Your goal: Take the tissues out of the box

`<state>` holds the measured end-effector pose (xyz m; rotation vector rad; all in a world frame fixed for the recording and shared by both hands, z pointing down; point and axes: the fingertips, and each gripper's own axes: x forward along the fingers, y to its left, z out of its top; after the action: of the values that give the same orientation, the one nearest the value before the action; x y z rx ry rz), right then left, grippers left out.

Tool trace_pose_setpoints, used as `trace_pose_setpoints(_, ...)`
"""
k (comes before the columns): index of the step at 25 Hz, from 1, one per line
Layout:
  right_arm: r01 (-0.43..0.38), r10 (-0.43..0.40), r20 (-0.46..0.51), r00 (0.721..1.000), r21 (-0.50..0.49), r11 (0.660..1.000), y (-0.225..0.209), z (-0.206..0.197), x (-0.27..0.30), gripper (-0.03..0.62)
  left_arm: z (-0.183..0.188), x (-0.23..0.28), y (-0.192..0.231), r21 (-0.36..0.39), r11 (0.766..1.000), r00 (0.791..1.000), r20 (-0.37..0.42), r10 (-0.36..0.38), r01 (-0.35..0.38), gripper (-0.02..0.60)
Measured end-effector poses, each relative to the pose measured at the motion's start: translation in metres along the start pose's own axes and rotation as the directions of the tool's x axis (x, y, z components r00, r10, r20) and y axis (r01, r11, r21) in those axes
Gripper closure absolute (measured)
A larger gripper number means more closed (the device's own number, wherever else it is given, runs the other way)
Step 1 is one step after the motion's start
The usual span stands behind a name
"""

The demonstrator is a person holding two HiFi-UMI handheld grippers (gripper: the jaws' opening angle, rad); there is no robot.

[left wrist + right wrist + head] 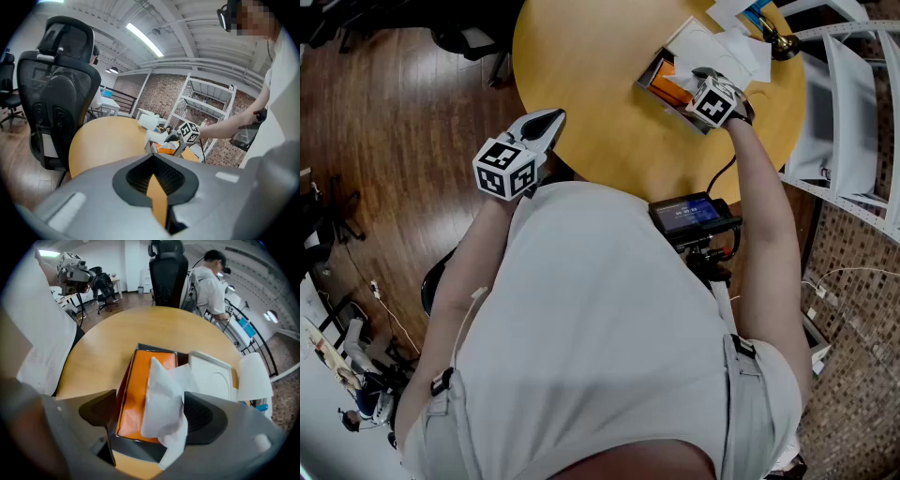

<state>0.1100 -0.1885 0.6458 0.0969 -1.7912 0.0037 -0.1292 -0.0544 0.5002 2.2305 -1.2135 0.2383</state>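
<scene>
While the right claw [150,406] stands with its jaws spread wide, a white tissue [161,394] rises between them. Its loose lower corner droops toward the camera and its side lies against the right-hand pad, but nothing is pinching it. The tissue sprouts from the slot in the top of the orange box [133,394], which sits just under the claw on the round wooden bench [108,338].

The sheet looks feather-light, limp and easy to tear. I would take hold low on the crumpled body, near the slot, rather than at a thin corner, and pull straight up. The box seems light too, and it may lift with the sheet unless the pull is gentle.

The left claw [154,187] is closed on nothing, with only a sliver of bench showing through the seam. The head view shows it held off the bench edge over the wooden floor [403,112], well apart from the box.

Just beyond the box lies a white moulded tray [211,376], with loose sheets [253,376] beside it. A black office chair [168,268] stands past the far rim.
</scene>
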Motion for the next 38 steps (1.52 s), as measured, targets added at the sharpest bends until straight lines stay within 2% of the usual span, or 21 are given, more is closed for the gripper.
trace_pose_setpoints(2, -0.023, 0.021, -0.065, 0.998, -0.025, 0.999, 0.003, -0.007, 0.014, 0.146, -0.005, -0.010, 0.003, -0.003, 1.000, 1.000, 0.002, 0.018, -0.018, 0.581)
trace_pose_setpoints(5, -0.061, 0.054, -0.120, 0.991, -0.056, 0.997, 0.006, -0.012, 0.028, 0.177, -0.012, -0.024, 0.009, -0.017, 0.999, 0.999, 0.009, 0.048, -0.048, 0.581)
trace_pose_setpoints(9, -0.099, 0.092, -0.116, 0.989, -0.053, 0.994, 0.005, -0.010, 0.030, 0.182, -0.016, -0.036, 0.015, -0.032, 0.996, 0.997, 0.012, 0.078, -0.077, 0.581)
trace_pose_setpoints(12, -0.083, 0.078, -0.095, 0.992, -0.050, 0.995, 0.010, -0.004, 0.029, 0.215, -0.016, -0.038, 0.013, -0.031, 0.997, 0.997, 0.012, 0.074, -0.073, 0.581)
trace_pose_setpoints(15, -0.018, 0.014, -0.090, 0.996, -0.047, 0.999, 0.013, -0.001, 0.013, 0.288, -0.009, -0.040, 0.010, -0.019, 0.998, 0.998, 0.022, 0.052, -0.052, 0.581)
trace_pose_setpoints(20, 0.127, -0.127, 0.002, 0.992, 0.030, 0.991, 0.019, 0.014, -0.046, 0.342, 0.001, -0.034, 0.004, 0.009, 1.000, 1.000, 0.006, -0.027, 0.026, 0.581)
trace_pose_setpoints(23, 0.185, -0.186, 0.069, 0.980, 0.017, 0.983, 0.037, 0.029, -0.086, 0.344, 0.004, -0.019, -0.009, 0.034, 0.996, 0.997, -0.015, -0.082, 0.083, 0.581)
trace_pose_setpoints(26, 0.209, -0.206, 0.114, 0.972, -0.009, 0.978, 0.068, 0.037, -0.104, 0.344, 0.008, 0.001, -0.025, 0.064, 0.988, 0.990, -0.032, -0.135, 0.137, 0.581)
trace_pose_setpoints(28, 0.193, -0.187, 0.103, 0.977, -0.051, 0.980, 0.094, 0.033, -0.094, 0.344, 0.013, 0.014, -0.032, 0.083, 0.982, 0.985, -0.042, -0.165, 0.168, 0.581)
trace_pose_setpoints(30, 0.141, -0.134, 0.072, 0.988, -0.088, 0.986, 0.123, 0.025, -0.070, 0.342, 0.016, 0.021, -0.037, 0.094, 0.978, 0.982, -0.052, -0.182, 0.186, 0.581)
trace_pose_setpoints(33, 0.073, -0.072, 0.031, 0.997, -0.059, 0.996, 0.150, 0.011, -0.031, 0.343, 0.014, 0.021, -0.041, 0.092, 0.976, 0.979, -0.068, -0.193, 0.199, 0.581)
trace_pose_setpoints(36, 0.080, -0.080, 0.003, 0.997, -0.030, 0.996, 0.157, 0.004, -0.005, 0.349, 0.009, 0.019, -0.044, 0.092, 0.974, 0.976, -0.086, -0.198, 0.206, 0.581)
trace_pose_setpoints(38, 0.052, -0.052, 0.011, 0.999, -0.030, 0.998, 0.165, 0.006, 0.002, 0.323, 0.009, 0.019, -0.044, 0.095, 0.972, 0.975, -0.093, -0.204, 0.213, 0.581)
